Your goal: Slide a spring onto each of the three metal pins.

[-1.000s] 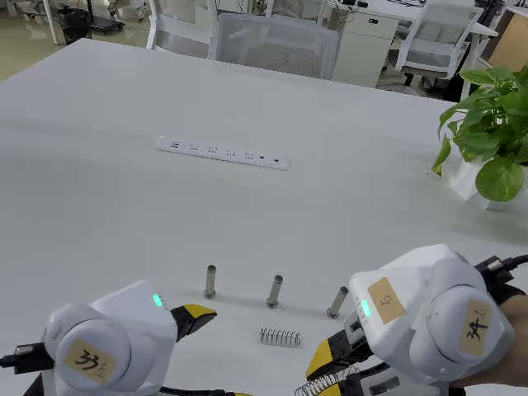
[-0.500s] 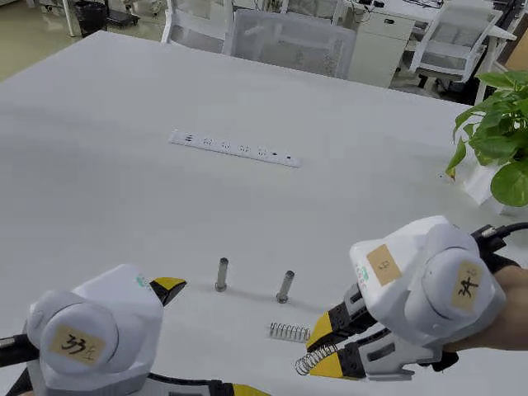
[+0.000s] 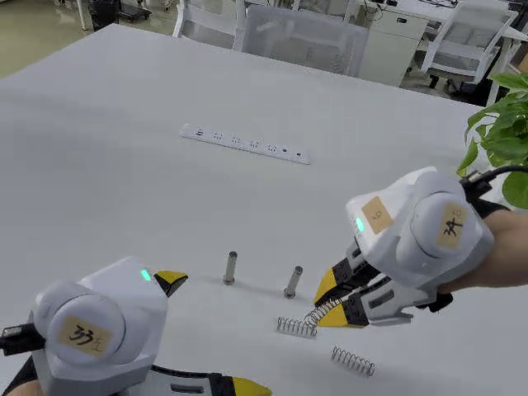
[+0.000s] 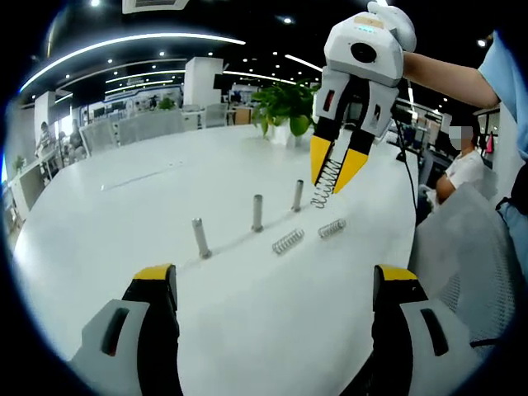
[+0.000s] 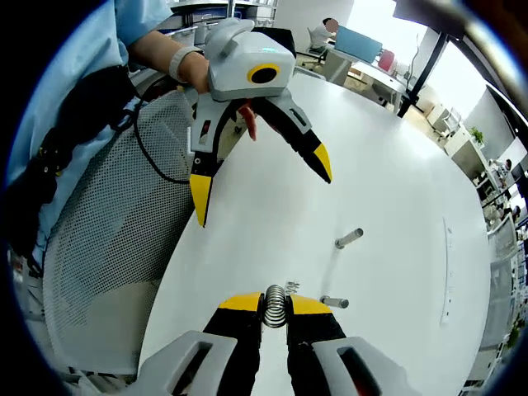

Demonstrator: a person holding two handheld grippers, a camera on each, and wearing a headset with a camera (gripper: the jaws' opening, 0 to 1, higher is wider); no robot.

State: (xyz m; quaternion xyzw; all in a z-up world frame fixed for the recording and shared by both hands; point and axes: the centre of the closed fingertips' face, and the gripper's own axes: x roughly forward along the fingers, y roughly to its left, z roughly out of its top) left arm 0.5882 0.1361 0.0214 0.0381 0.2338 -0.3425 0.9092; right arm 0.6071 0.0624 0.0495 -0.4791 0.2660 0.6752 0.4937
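Lower right, my right gripper [image 3: 327, 305] clamps a spring [image 5: 275, 302]. I should stand it upright over the end pin [image 4: 298, 195], then lower. Left gripper [image 4: 275, 279] gapes, empty.

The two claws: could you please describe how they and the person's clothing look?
Both the left claw and right claw have rounded white housings, a green light, and black jaws with yellow tips. Tan stickers carry handwritten numbers: 33 on the left, 34 on the right. A black cable leaves the right one. The person wears a light blue sleeve.

Head cam down; all share pins [image 3: 230, 268]
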